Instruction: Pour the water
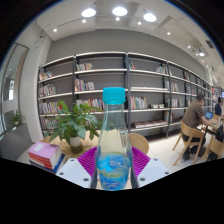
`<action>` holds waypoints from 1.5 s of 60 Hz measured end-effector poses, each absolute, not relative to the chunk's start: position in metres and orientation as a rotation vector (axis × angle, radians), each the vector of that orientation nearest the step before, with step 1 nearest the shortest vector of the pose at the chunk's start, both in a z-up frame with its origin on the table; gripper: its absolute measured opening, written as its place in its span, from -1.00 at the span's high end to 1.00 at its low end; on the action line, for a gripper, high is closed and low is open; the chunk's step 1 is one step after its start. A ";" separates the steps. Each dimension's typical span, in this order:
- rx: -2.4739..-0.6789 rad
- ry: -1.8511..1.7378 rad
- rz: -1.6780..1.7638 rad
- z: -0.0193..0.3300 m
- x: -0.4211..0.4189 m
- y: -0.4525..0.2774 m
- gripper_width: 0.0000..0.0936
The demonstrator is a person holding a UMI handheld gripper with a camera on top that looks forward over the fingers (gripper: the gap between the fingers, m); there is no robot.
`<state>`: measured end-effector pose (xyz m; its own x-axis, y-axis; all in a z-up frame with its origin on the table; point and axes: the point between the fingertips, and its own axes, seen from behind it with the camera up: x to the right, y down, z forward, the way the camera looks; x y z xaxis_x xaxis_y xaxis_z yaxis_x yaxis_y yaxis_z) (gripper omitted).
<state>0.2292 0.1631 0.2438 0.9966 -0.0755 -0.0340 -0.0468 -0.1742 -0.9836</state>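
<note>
Closest to you are the jaws of your gripper (113,168), two pale fingers with magenta pads (87,160) on their inner faces, and they close from both sides on the lower body of a clear plastic bottle (113,140). The pads sit flush against its walls with no gap showing, so you hold the bottle firmly between them. The bottle stands upright, rising straight up from between the fingers; it is tall, round and smooth, narrowing at the shoulder to a slim neck topped by a light blue screw cap (114,96). A blue label wraps its lower part, and the transparent wall above lets the room show through. Whether there is water inside, you cannot tell from here. Just beyond the fingers, to one side, a leafy green plant (73,122) stands on a round wooden surface (139,143), and a stack of books (45,154) with a reddish cover lies nearer you beside it. Far behind runs a long wall of grey shelves (130,85) lined with books, and a person (193,115) sits at a desk off to the other side.
</note>
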 end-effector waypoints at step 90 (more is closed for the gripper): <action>-2.170 -0.034 0.018 0.082 0.098 -0.112 -0.66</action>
